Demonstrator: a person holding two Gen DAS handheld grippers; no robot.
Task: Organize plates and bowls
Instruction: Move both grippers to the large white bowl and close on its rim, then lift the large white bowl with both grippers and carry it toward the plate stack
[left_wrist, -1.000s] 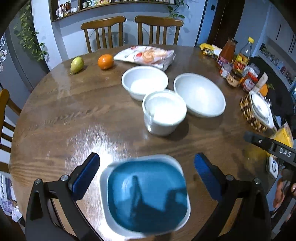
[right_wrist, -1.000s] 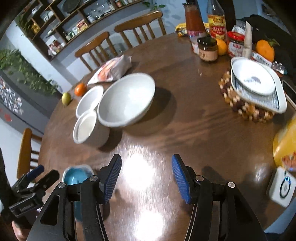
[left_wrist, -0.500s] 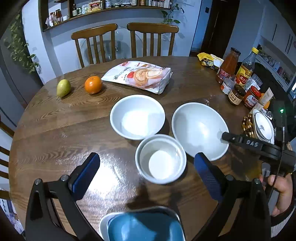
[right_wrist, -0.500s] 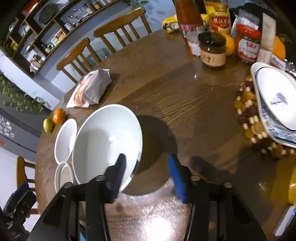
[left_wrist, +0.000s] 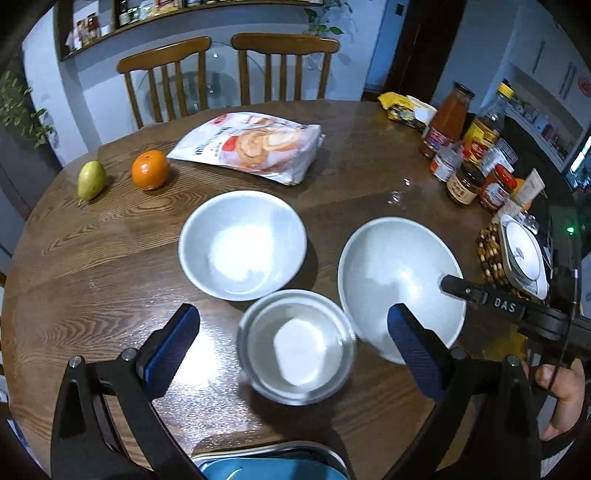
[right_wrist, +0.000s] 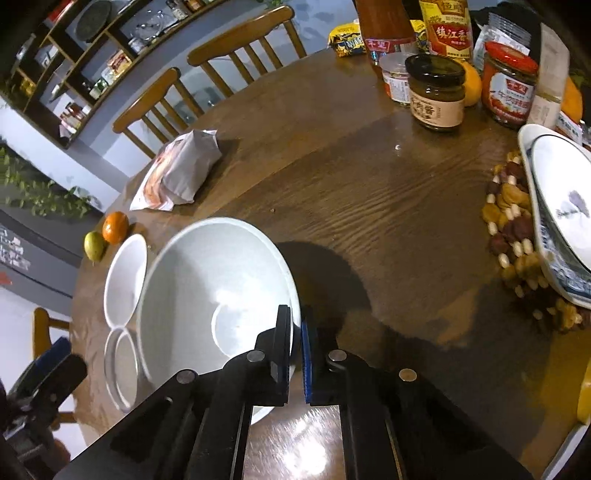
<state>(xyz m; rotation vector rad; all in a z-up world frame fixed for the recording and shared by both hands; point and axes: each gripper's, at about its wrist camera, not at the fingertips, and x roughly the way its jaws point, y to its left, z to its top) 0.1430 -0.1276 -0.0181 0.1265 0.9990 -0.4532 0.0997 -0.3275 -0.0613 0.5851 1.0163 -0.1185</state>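
Three white bowls stand on the round wooden table (left_wrist: 92, 258): a large one (left_wrist: 395, 273) on the right, a medium one (left_wrist: 242, 245) in the middle, a small deep one (left_wrist: 297, 341) nearest me. My right gripper (right_wrist: 295, 328) is shut on the large bowl's (right_wrist: 207, 291) near rim, one finger inside and one outside. My left gripper (left_wrist: 291, 334) is open and empty, hovering over the small bowl. A blue square dish (left_wrist: 273, 469) lies at the table's near edge below the left gripper.
A snack bag (left_wrist: 255, 146), an orange (left_wrist: 149, 170) and a pear (left_wrist: 90, 181) lie at the back. Bottles and jars (right_wrist: 439, 92) crowd the right side. A plate stack (right_wrist: 561, 218) sits on a beaded mat (right_wrist: 513, 236). Two chairs (left_wrist: 221, 74) stand behind.
My right gripper moved forward to the large bowl and shut on its rim. My left gripper rose and moved forward from above the blue dish to above the small bowl.
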